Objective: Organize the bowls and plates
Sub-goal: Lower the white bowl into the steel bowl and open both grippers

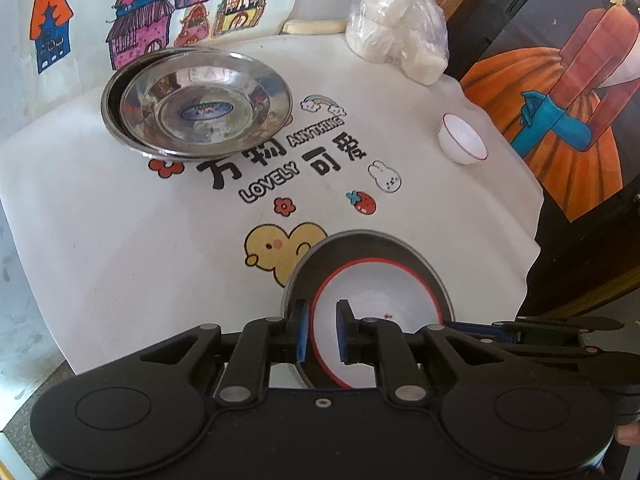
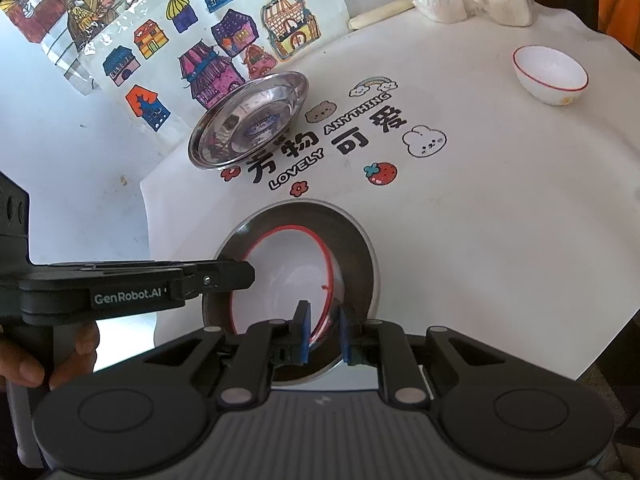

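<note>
**Two grips on one slick bowl**

Your left gripper [image 1: 323,334] is clenched on the red-rimmed bowl [image 1: 380,300] at its left rim; your right gripper [image 2: 324,334] pinches the right rim. It sits in the grey plate [image 2: 360,256] near the table's front edge. Glazed, stiff, breakable: likely slippery, so hold the rim squarely.

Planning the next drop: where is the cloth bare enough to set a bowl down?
Free: the stretch between the steel plates and the small white bowl, over the lettering. Also right of the grey plate. Crowded: near edge, where left gripper and right gripper both pinch the red-rimmed bowl.
</note>
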Action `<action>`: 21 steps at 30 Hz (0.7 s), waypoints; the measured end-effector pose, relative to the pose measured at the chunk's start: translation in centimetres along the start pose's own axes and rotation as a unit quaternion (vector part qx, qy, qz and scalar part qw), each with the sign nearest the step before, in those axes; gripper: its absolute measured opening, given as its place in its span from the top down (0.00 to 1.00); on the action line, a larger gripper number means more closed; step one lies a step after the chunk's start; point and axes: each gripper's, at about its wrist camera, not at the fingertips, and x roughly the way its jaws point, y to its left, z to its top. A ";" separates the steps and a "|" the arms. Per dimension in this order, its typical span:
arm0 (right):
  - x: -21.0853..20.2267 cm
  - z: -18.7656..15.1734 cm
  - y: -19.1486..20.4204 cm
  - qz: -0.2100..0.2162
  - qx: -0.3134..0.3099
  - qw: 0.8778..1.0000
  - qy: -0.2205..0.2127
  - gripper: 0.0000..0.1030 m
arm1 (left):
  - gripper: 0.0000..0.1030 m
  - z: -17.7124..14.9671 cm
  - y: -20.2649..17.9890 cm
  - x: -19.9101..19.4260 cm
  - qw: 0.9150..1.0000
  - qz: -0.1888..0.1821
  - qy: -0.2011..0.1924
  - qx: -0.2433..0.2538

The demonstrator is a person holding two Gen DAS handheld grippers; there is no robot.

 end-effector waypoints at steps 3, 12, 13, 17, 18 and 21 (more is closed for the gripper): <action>-0.2 0.1 0.0 -0.001 -0.002 1.000 -0.004 0.80 | 0.85 0.3 -0.1 -0.3 1.000 0.000 -0.008 0.003; -0.5 0.4 -0.5 0.007 0.001 1.000 -0.014 0.76 | 0.85 1.0 -0.1 -0.3 1.000 -0.003 -0.013 0.000; -0.6 0.4 -0.5 0.009 0.001 1.000 -0.016 0.76 | 0.84 1.1 -0.1 -0.3 1.000 -0.003 -0.013 0.000; -1.1 0.5 -0.6 0.013 0.000 1.000 -0.027 0.75 | 0.80 1.6 -0.1 -0.3 1.000 -0.004 -0.018 0.000; -1.2 0.6 -0.7 0.013 0.000 0.999 -0.029 0.75 | 0.79 1.7 -0.1 -0.4 1.000 -0.005 -0.020 0.000; -1.4 0.9 -1.1 0.016 0.002 0.999 -0.035 0.72 | 0.71 2.1 -0.3 -0.5 1.000 -0.003 -0.028 -0.002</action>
